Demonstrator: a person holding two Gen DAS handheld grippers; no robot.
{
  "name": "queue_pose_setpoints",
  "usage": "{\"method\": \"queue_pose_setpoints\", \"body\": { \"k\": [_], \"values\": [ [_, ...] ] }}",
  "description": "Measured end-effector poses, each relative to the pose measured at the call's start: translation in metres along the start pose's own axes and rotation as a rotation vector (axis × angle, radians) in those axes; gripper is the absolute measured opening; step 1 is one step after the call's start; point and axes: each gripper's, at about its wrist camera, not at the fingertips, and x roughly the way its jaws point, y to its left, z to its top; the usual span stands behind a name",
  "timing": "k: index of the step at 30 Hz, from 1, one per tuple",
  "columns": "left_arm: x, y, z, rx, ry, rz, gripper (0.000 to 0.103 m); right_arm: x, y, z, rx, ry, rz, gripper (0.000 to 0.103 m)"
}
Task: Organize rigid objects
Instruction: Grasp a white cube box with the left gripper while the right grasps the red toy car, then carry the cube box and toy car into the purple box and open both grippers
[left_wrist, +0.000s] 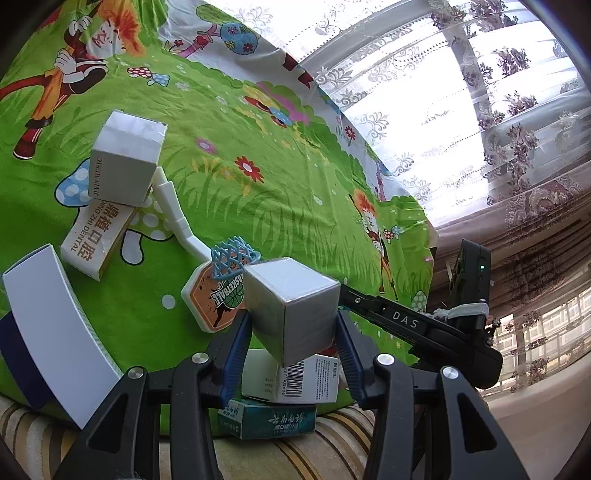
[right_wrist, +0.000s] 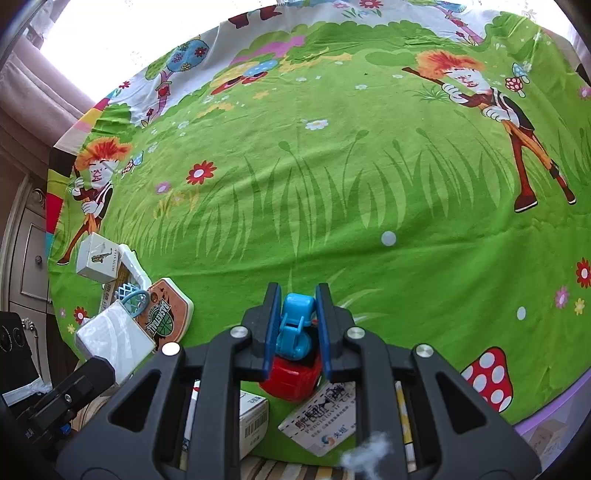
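My left gripper (left_wrist: 293, 332) is shut on a plain white box (left_wrist: 291, 295), its blue pads pressing two opposite sides and holding it tilted above the bed edge. In the right wrist view that box (right_wrist: 114, 339) shows at lower left. My right gripper (right_wrist: 297, 295) is shut on a small toy vehicle (right_wrist: 295, 332) with a blue top and a red base, close above the green cartoon sheet (right_wrist: 332, 184). The black body of the right gripper (left_wrist: 406, 321) reaches in from the right, just behind the white box.
A toy basketball hoop (left_wrist: 218, 299) with a blue net lies by a white music box (left_wrist: 123, 162) stacked on a dental box (left_wrist: 96, 236). A long white-blue box (left_wrist: 55, 332), a barcode box (left_wrist: 295, 380), a teal box (left_wrist: 273, 421) and a medicine box (right_wrist: 321, 417) lie near the front edge.
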Motion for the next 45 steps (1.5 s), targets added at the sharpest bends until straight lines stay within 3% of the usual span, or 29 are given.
{"method": "queue_pose_setpoints", "body": {
  "k": [10, 18, 29, 37, 45],
  "values": [
    [-0.005, -0.004, -0.002, 0.023, -0.023, 0.010, 0.047, -0.037, -0.001, -0.006, 0.003, -0.088, 0.022, 0.019],
    [-0.007, -0.005, -0.006, 0.030, -0.032, 0.022, 0.047, -0.048, -0.005, -0.013, 0.013, -0.102, 0.030, 0.019],
    [-0.011, -0.013, -0.008, 0.061, -0.049, 0.024, 0.047, -0.100, -0.021, -0.025, 0.025, -0.187, 0.025, 0.019],
    [-0.009, -0.029, -0.017, 0.088, -0.026, 0.000, 0.047, -0.140, -0.056, -0.050, 0.056, -0.229, -0.014, 0.019],
    [-0.005, -0.074, -0.041, 0.166, 0.040, -0.061, 0.047, -0.176, -0.109, -0.085, 0.109, -0.249, -0.086, 0.019]
  ]
}}
